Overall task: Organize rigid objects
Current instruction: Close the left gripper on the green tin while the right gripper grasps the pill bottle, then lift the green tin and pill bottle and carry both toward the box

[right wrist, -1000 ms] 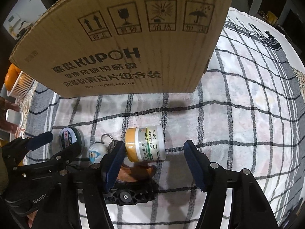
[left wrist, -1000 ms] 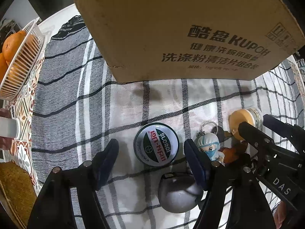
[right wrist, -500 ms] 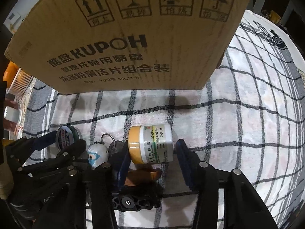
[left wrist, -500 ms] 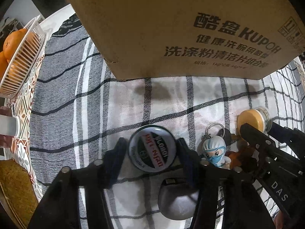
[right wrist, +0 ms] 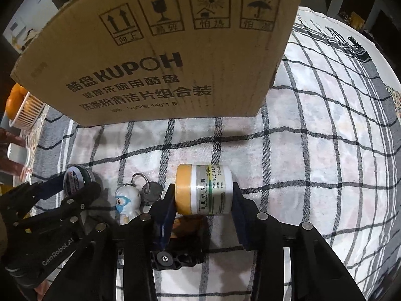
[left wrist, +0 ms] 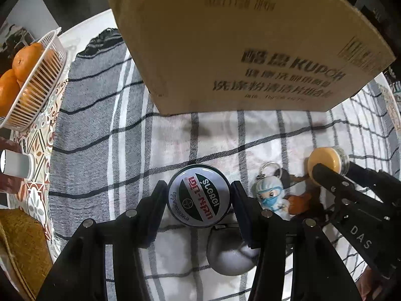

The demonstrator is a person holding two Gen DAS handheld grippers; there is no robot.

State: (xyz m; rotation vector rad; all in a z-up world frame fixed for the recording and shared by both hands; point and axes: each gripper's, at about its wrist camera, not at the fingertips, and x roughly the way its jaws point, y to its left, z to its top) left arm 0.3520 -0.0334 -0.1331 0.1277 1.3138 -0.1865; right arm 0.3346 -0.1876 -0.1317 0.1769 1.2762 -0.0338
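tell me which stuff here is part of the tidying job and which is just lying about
Job:
round green-rimmed balm tin, in left tool
white ointment jar with yellow lid, in right tool
masked figurine keychain
cardboard box

Lying about:
white basket of oranges
checked cloth

Colours on my two feeds: checks, tan card, and one orange lid.

I see a white cloth (right wrist: 325, 150) crossed by black checks, grey-striped at its left; a tan cardboard box (right wrist: 160, 50) printed in black; a round tin (left wrist: 198, 195) with a white lid, dark green rim, red lettering; a white jar (right wrist: 204, 192) with an orange lid; a white figurine (left wrist: 272, 197) in a blue mask; oranges (left wrist: 17, 75) in a white basket (left wrist: 42, 80).
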